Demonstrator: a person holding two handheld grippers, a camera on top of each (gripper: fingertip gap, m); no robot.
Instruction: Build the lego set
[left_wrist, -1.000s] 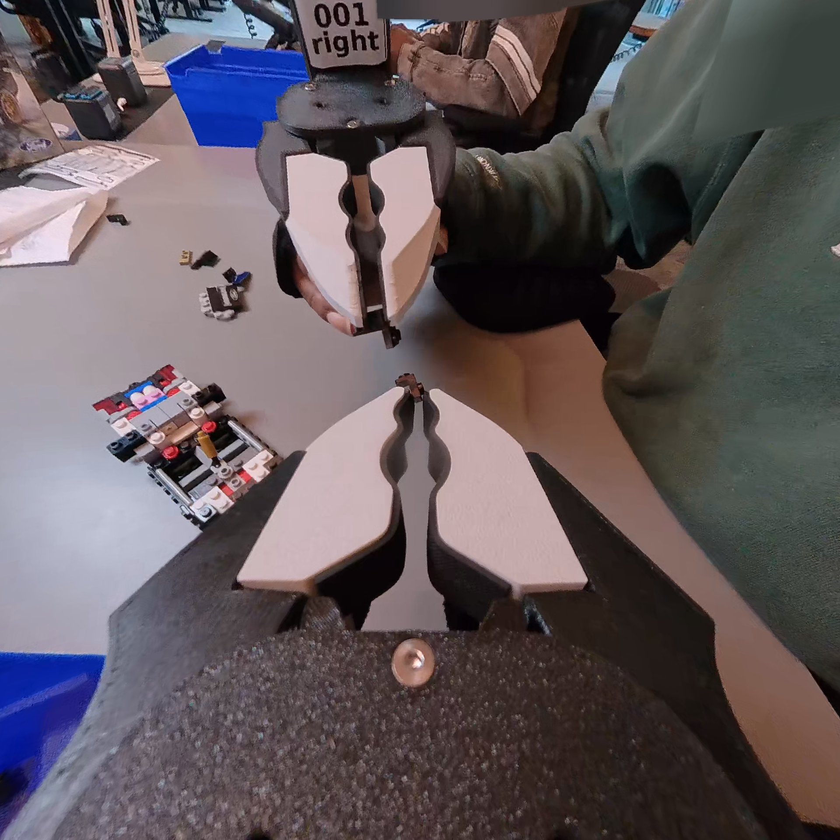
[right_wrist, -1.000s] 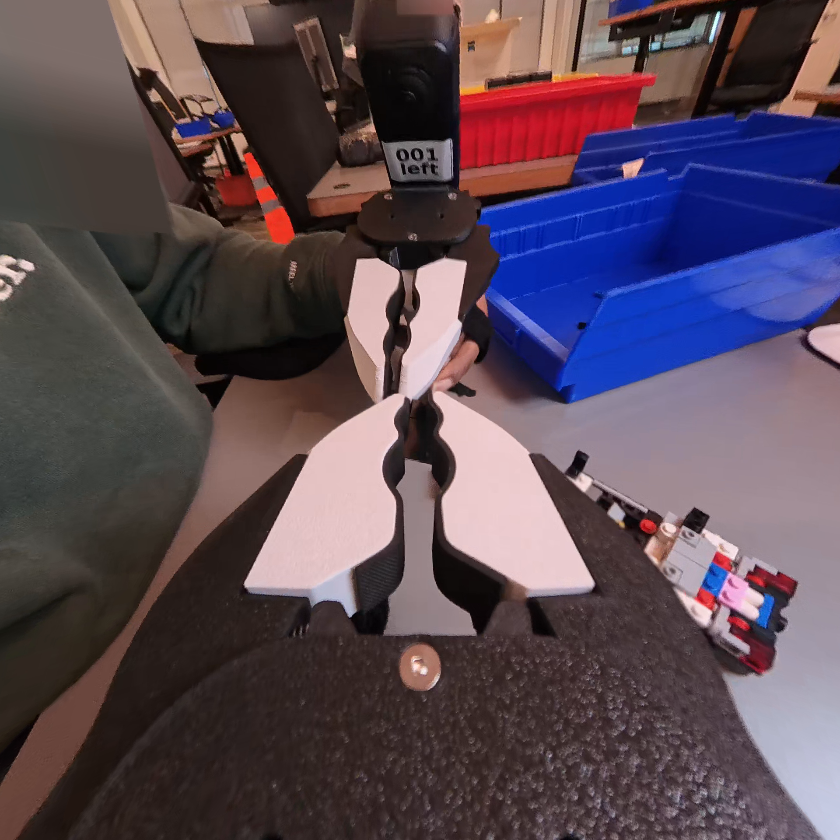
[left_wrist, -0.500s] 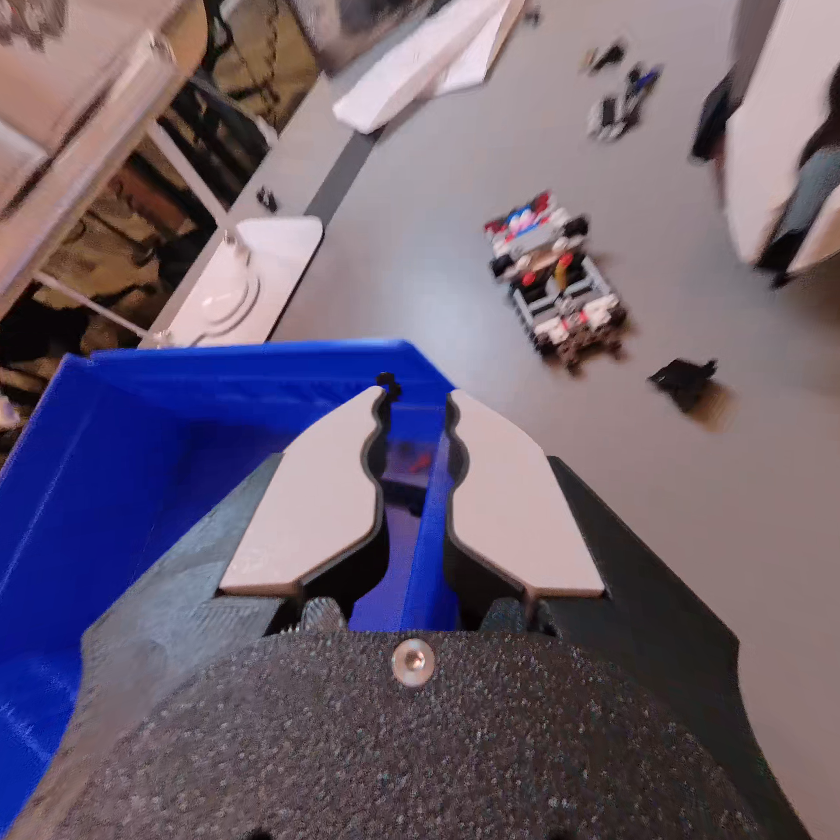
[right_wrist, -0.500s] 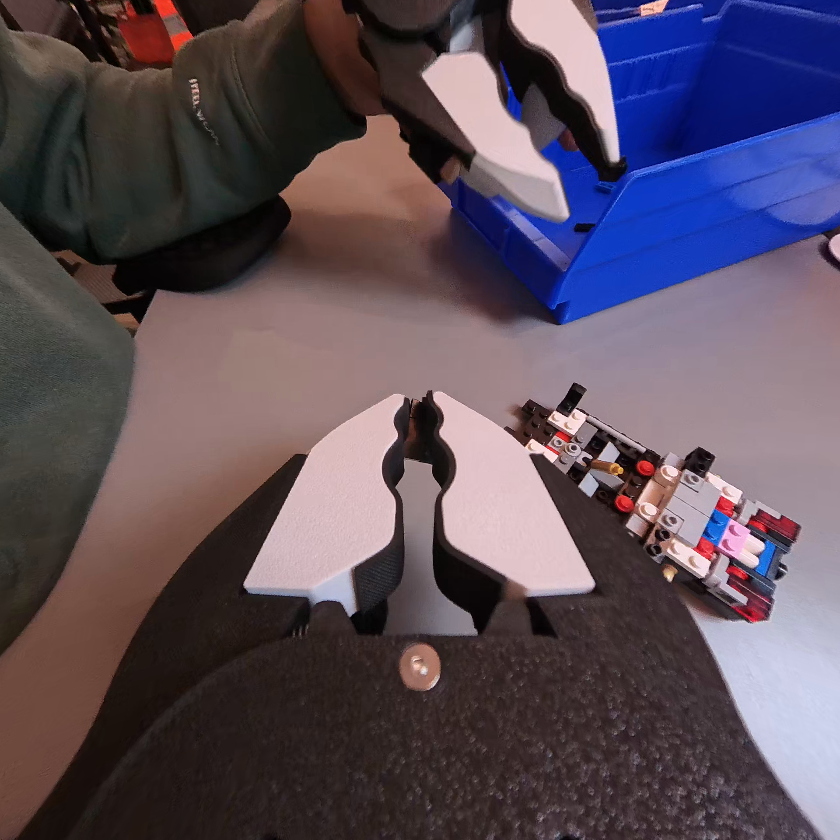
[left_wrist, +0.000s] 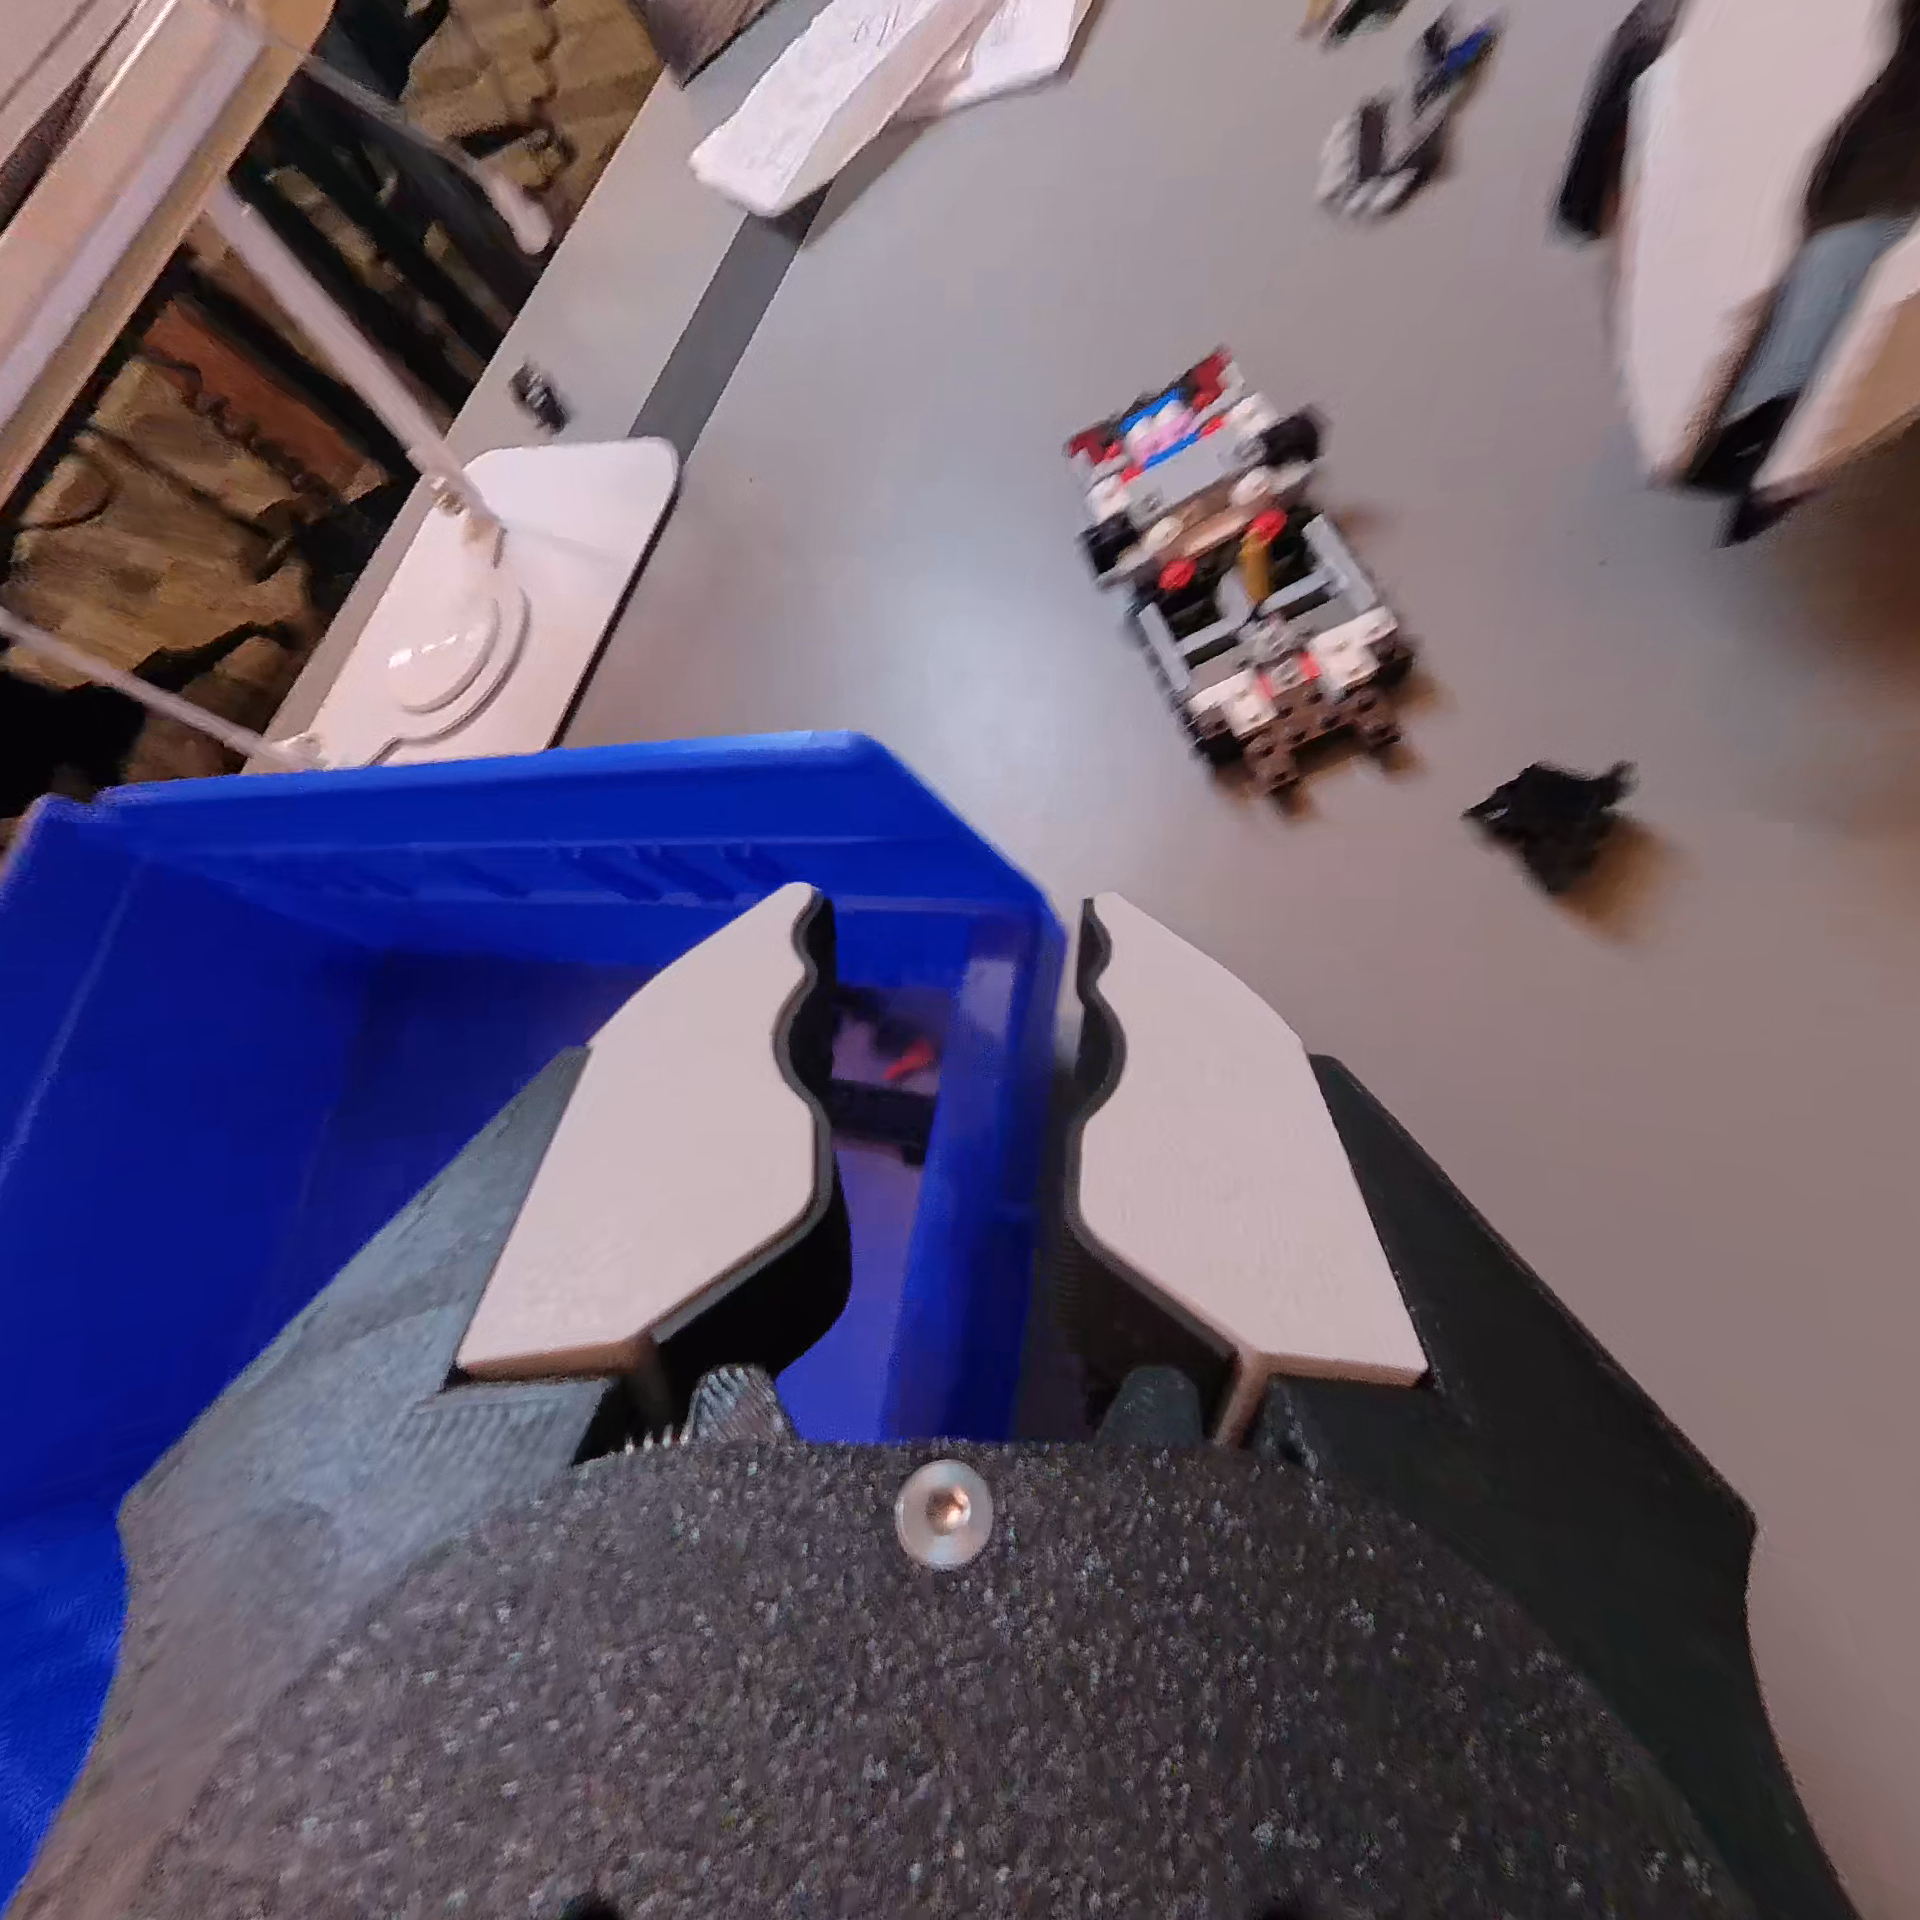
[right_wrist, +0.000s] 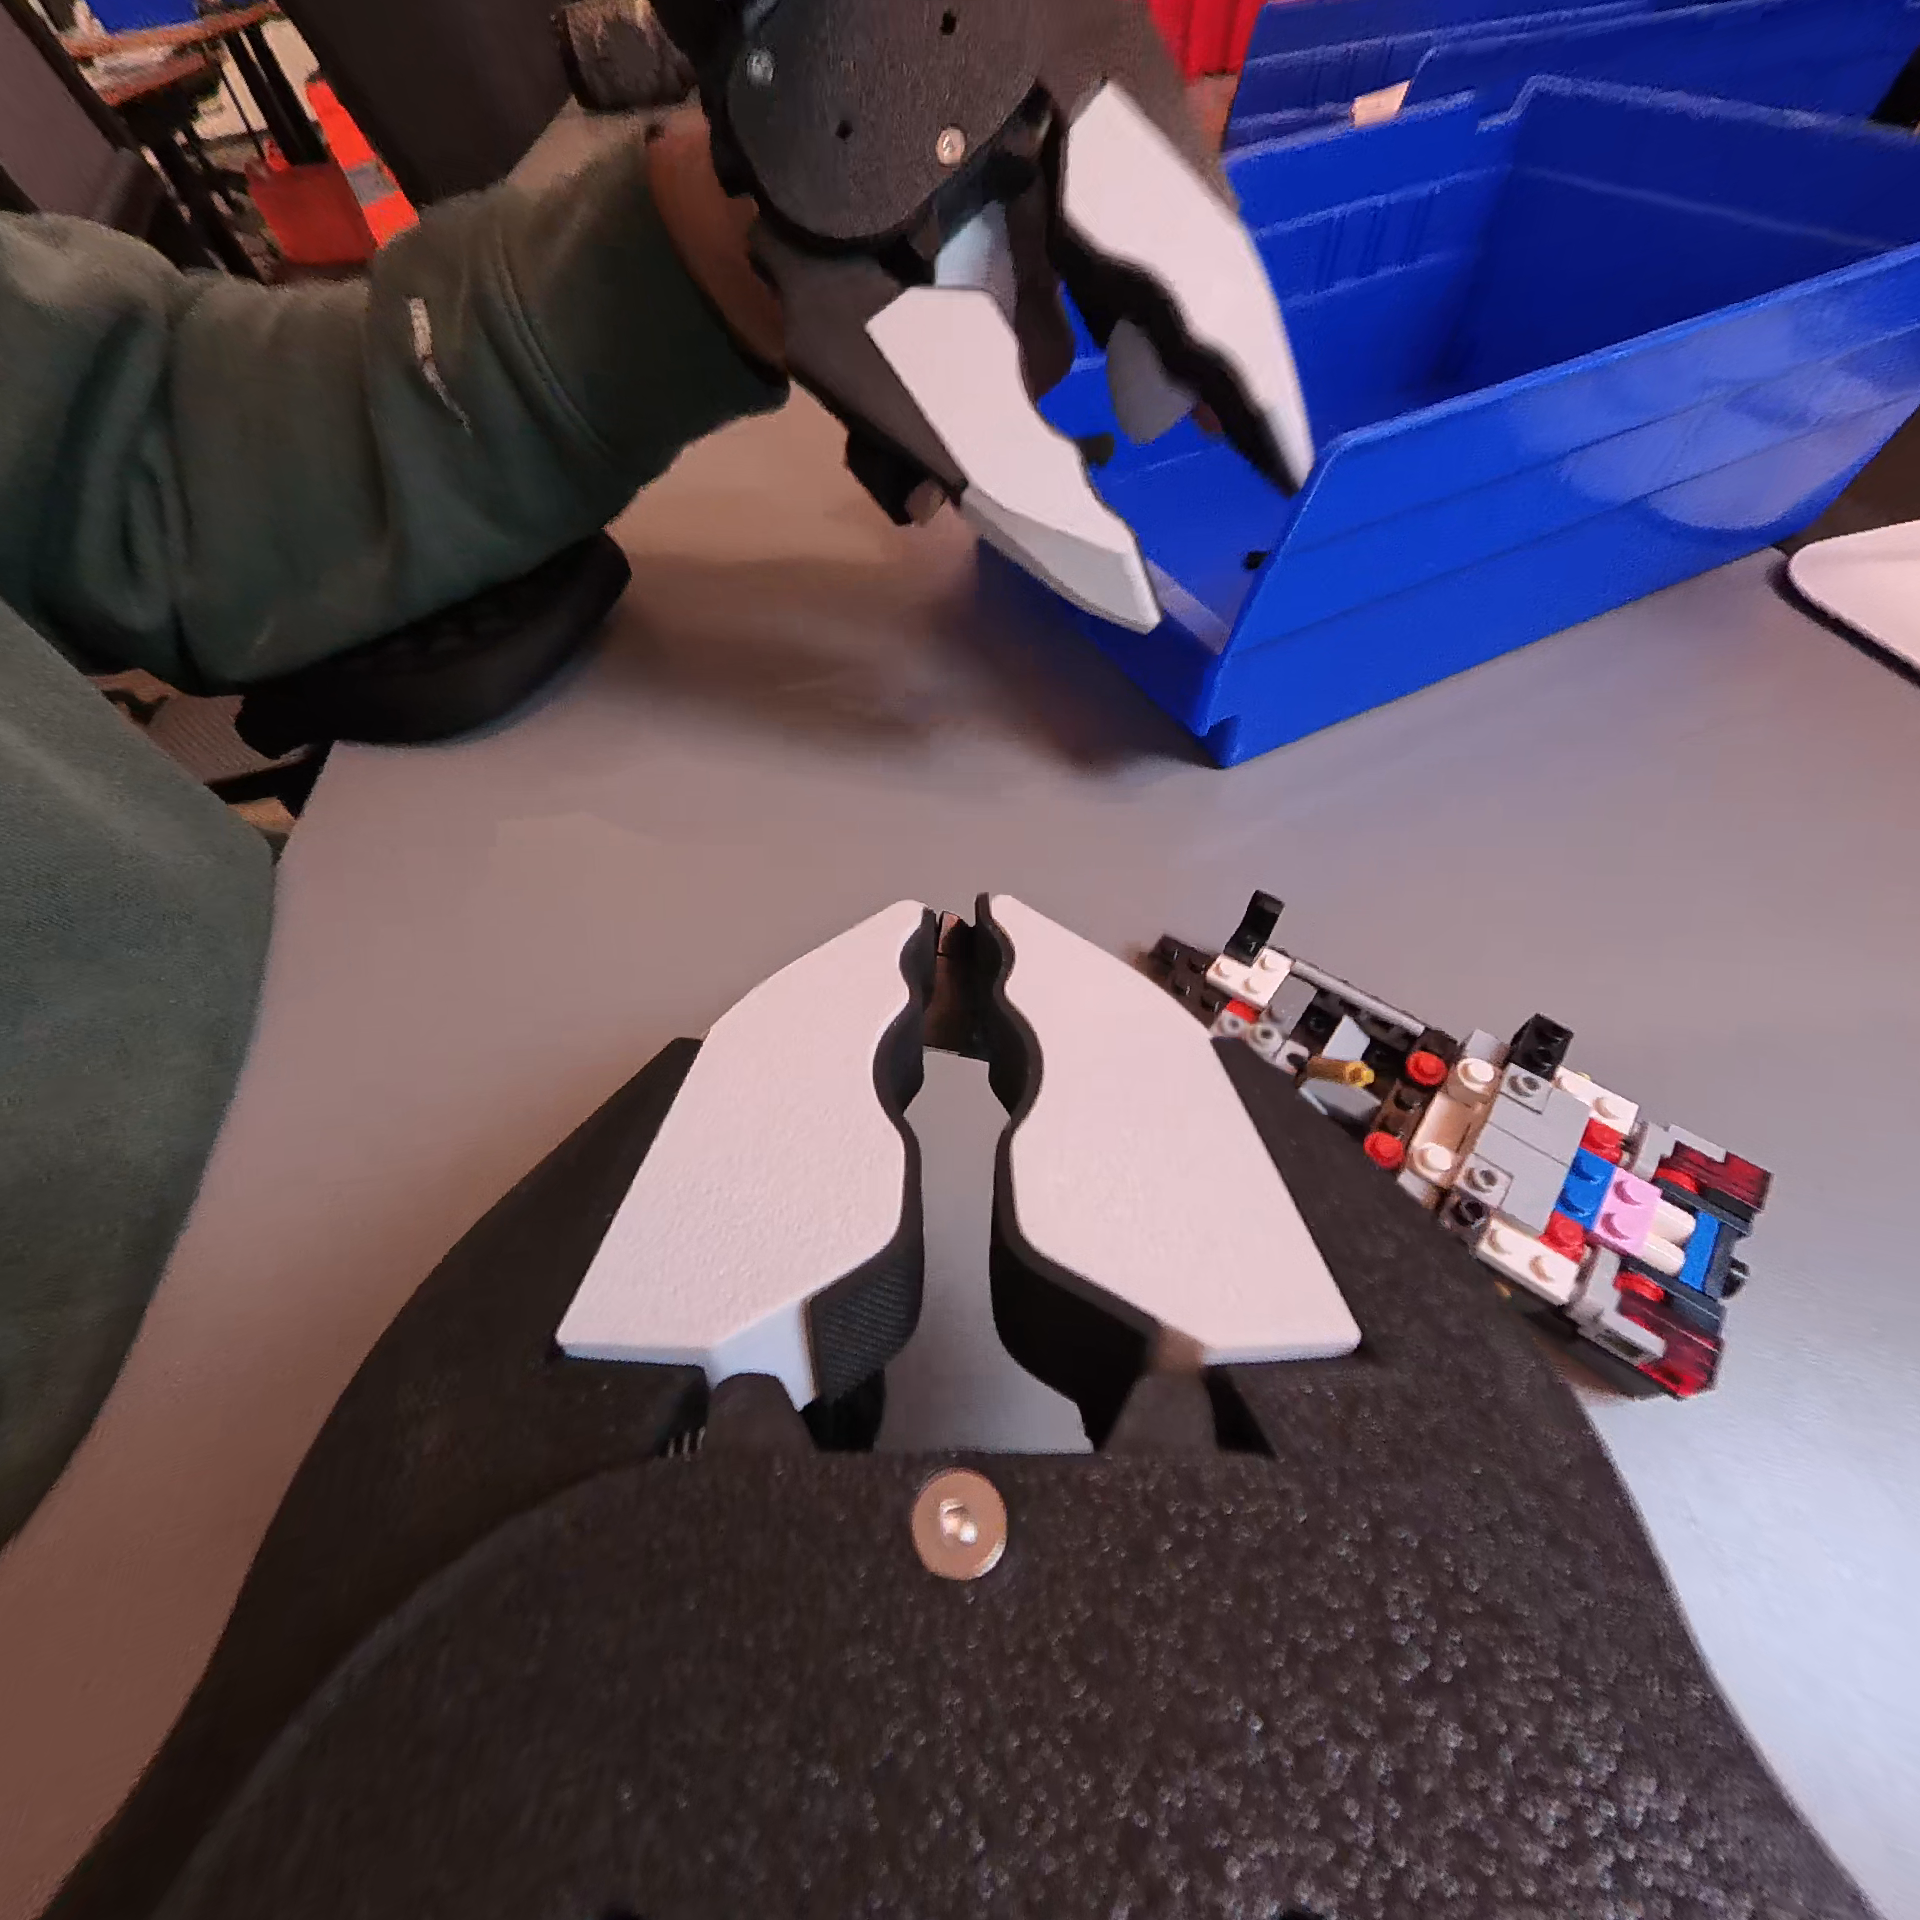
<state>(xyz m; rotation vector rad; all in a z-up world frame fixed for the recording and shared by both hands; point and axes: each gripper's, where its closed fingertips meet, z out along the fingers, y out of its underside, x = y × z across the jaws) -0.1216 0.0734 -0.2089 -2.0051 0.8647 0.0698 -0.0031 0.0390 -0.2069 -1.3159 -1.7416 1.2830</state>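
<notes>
My left gripper (left_wrist: 951, 914) is open and empty. Its fingers straddle the right wall of a blue bin (left_wrist: 520, 790) near a corner, above small red and black pieces (left_wrist: 894, 1060) on the bin floor. It also shows in the right wrist view (right_wrist: 1210, 535), tilted over the bin (right_wrist: 1558, 499). My right gripper (right_wrist: 961, 920) is shut on a small black piece (right_wrist: 951, 935), low over the grey table (right_wrist: 623, 935), just left of a partly built brick car (right_wrist: 1507, 1143). In the left wrist view it is a blur at the top right (left_wrist: 1735, 488), beyond the car (left_wrist: 1236, 561).
A loose black piece (left_wrist: 1548, 821) lies on the table near the car's end. A white stand base (left_wrist: 488, 603) sits beyond the bin, with a white bag (left_wrist: 862, 94) and small loose pieces (left_wrist: 1382, 135) farther off. More blue bins (right_wrist: 1507, 135) stand behind. A green sleeve (right_wrist: 312, 416) reaches in from the left.
My left gripper swung from facing the right gripper over to the blue bin and opened wide; the small piece at its tip is gone. My right gripper lowered toward the table beside the car.
</notes>
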